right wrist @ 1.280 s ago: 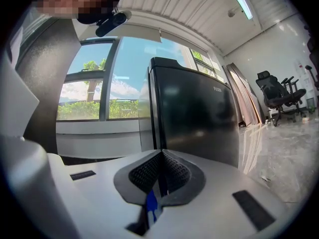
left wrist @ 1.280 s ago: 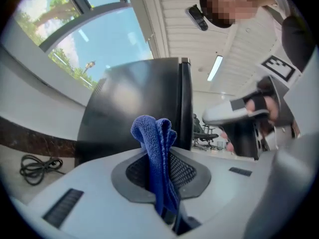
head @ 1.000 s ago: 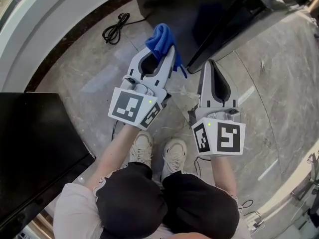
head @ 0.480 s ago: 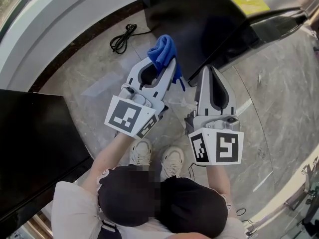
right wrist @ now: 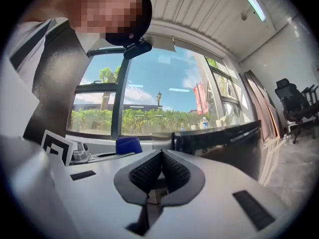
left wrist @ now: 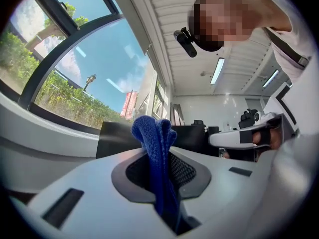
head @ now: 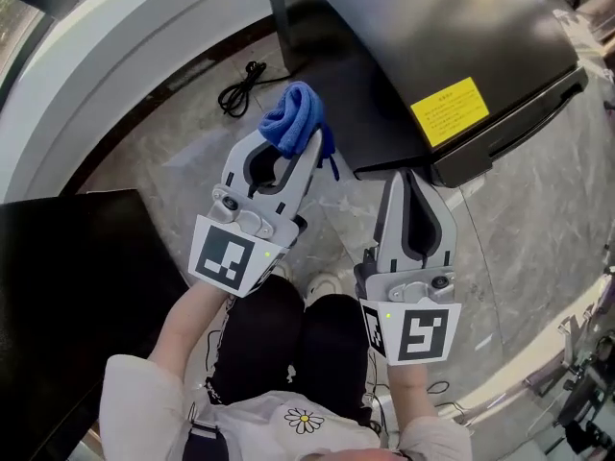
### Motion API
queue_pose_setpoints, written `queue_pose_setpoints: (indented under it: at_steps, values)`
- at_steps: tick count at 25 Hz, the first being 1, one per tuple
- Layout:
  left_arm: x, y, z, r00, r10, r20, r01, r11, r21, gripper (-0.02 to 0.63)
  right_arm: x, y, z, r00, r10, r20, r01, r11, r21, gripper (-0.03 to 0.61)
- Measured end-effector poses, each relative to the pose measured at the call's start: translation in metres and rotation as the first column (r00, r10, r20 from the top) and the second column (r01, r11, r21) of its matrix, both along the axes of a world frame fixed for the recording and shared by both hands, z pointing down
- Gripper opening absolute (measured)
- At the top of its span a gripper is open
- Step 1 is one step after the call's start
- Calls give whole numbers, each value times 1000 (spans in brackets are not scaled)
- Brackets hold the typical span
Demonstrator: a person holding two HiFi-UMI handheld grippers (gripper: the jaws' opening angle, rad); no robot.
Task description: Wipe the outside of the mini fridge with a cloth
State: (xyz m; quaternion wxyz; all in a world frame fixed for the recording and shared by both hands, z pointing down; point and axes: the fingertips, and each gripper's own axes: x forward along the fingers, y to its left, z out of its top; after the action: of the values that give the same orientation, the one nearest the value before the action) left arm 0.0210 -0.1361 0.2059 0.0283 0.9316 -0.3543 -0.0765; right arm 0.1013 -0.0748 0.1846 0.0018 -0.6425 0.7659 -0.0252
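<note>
— Where is the bunched blue cloth (head: 291,115)?
— Pinched in the left tongs (head: 296,150), just beside the glossy black mini fridge (head: 432,36) with the yellow label (head: 450,109).
— And the right tongs (head: 408,179)?
— Closed together on nothing, near the fridge's edge.

daylight from the windows (left wrist: 75,73) floods your gripper views; both bend hard and go black at the corners. your head view is evenly lit and sharp, with a dull sheen on the mini fridge (head: 432,27) at upper right.
</note>
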Motion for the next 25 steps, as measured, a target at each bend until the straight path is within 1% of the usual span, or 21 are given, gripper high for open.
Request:
queue_pose_setpoints:
  at_steps: [3,6,8,12,14,16,18,20,21,23,24,25]
  values:
    - [1,-13,-77,999,-39,-10,39,999,-25,57,-5,-17,-59,999,4,46,-1,998,-67,11]
    - [7,-13,-180,997,-76,29,78,994,-73,57,5,-30,-151,997,26,74,-16,992,-127,11]
    - [14,-10,-271,993,-102,56,108,989,-102,57,16,-37,-240,995,30,93,-16,989,-147,11]
    - [21,-3,-463,985,-139,107,151,982,-117,57,34,-41,-443,990,43,133,-25,991,-135,11]
    - [24,-6,-538,983,-152,106,164,979,-122,57,37,-46,-524,985,59,165,-38,991,-128,11]
    - [28,-7,-598,980,-171,104,183,976,-120,57,36,-49,-587,972,58,228,-30,992,-125,11]
    - [29,0,-641,978,-176,112,188,976,-108,57,31,-43,-628,963,42,266,-10,993,-120,11]
    - [27,10,-665,980,-153,125,165,983,-87,57,27,-36,-645,971,34,238,-7,994,-113,11]
    - [25,14,-672,980,-143,139,153,986,-70,57,26,-34,-648,973,35,227,-9,994,-113,11]
    - [13,20,-676,975,-145,166,154,987,-42,57,20,-34,-654,970,34,241,-8,994,-111,11]
    - [6,21,-676,973,-155,174,163,986,-33,57,17,-34,-657,972,33,232,-9,995,-104,11]
    - [1,22,-674,970,-164,179,172,985,-26,57,14,-32,-661,980,33,197,-15,996,-93,11]
